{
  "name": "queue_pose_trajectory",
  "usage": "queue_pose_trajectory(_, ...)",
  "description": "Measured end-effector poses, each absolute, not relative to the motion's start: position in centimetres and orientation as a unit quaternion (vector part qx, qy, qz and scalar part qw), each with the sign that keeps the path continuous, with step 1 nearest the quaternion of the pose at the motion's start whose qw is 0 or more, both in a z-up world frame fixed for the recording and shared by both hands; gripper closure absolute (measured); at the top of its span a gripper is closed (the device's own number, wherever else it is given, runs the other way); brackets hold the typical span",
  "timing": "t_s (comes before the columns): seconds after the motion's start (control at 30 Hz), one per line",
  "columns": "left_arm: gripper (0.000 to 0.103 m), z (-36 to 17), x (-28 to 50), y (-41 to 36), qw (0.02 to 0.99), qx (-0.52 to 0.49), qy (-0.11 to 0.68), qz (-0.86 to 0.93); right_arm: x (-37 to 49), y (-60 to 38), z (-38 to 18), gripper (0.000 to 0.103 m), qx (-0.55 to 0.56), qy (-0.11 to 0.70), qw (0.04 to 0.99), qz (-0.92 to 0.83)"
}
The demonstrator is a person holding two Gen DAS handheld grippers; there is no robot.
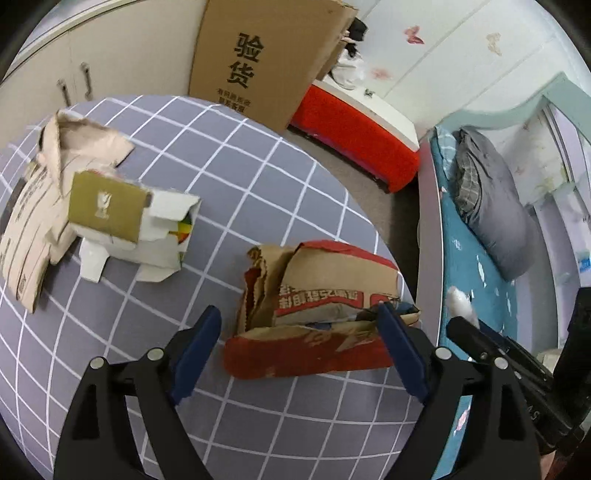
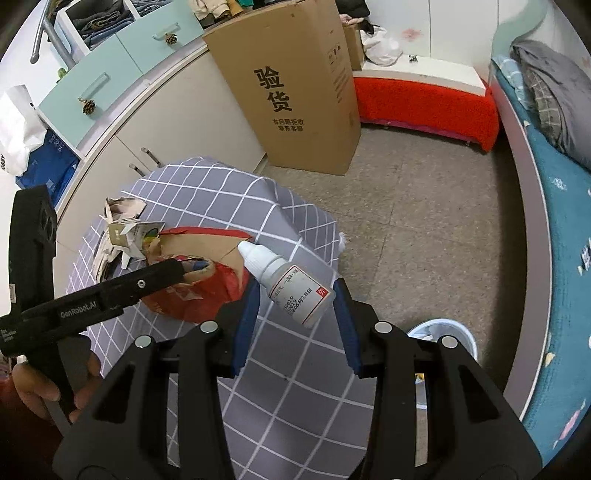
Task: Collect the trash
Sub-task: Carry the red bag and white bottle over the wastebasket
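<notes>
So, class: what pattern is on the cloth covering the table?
Grey tablecloth with a grid of thin white lines; it shows best in the left wrist view.

this is a bedroom in a home. a bed (image 2: pixel 554 206) with a teal sheet and a folded grey quilt (image 1: pixel 491 206) stands along one side. white cabinets (image 2: pixel 177 122) with mint green drawers (image 2: pixel 110 79) line the wall, and folded clothes sit in an open shelf (image 2: pixel 99 18) above them. butterfly stickers (image 1: pixel 413 35) decorate the white wall. a tall cardboard box (image 2: pixel 295 85) stands on the speckled floor (image 2: pixel 424 229), beside a low bench with a red cover (image 2: pixel 424 101).
</notes>
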State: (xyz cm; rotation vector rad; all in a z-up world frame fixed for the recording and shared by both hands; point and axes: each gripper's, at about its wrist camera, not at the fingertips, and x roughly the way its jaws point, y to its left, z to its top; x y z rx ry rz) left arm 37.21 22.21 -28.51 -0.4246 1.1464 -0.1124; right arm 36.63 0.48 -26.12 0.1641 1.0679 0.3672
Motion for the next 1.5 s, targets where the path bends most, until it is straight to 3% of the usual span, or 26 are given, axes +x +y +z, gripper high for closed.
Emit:
queue_pose_trajectory(0.2, 0.043, -28.4, 36.6, 22.0, 0.821, -0.209, 0.527, -0.068, 36.3, 1.0, -27.0, 0.063, 0.089, 0.518, 0.833, 0.172)
queue_pose_trajectory(0.37, 0.049, -27.3, 35.3, 20.9, 0.83, -0.187, 0.521, -0.07, 35.1, 1.7, -26.8, 0.063, 0.089, 0.517, 0.835, 0.163)
queue_pose_trajectory(0.47, 0.078, -26.8, 34.2, 21.1, 0.826, -0.198, 0.522, -0.08, 34.2, 2.0, -26.5, 0.063, 0.093, 0.514, 0.838, 0.154)
queue_pose_trajectory(0.5, 0.082, -26.8, 33.9, 21.2, 0.824, -0.196, 0.525, -0.085, 33.6, 2.1, -26.3, 0.063, 0.096, 0.513, 0.84, 0.15)
queue_pose_trajectory(0.93, 0.085, -23.1, 29.8, 20.5, 0.834, -0.148, 0.518, -0.119, 27.8, 0.7, -24.8, 0.068, 0.144, 0.503, 0.847, 0.098)
queue_pose_trajectory(1.37, 0.085, -19.7, 29.8, 8.1, 0.863, -0.103, 0.483, -0.106, 26.6, -11.9, -23.8, 0.068, 0.151, 0.495, 0.855, 0.041)
queue_pose_trajectory(1.43, 0.085, -19.7, 30.0, 6.0, 0.864, -0.092, 0.482, -0.107, 26.5, -14.2, -24.1, 0.065, 0.16, 0.492, 0.855, 0.029)
queue_pose_trajectory(1.47, 0.085, -19.7, 30.0, 5.3, 0.864, -0.09, 0.483, -0.109, 26.5, -15.2, -24.3, 0.059, 0.166, 0.489, 0.856, 0.03)
queue_pose_trajectory(1.5, 0.085, -19.7, 30.0, 4.3, 0.864, -0.087, 0.483, -0.11, 26.5, -15.9, -24.4, 0.045, 0.164, 0.487, 0.857, 0.026)
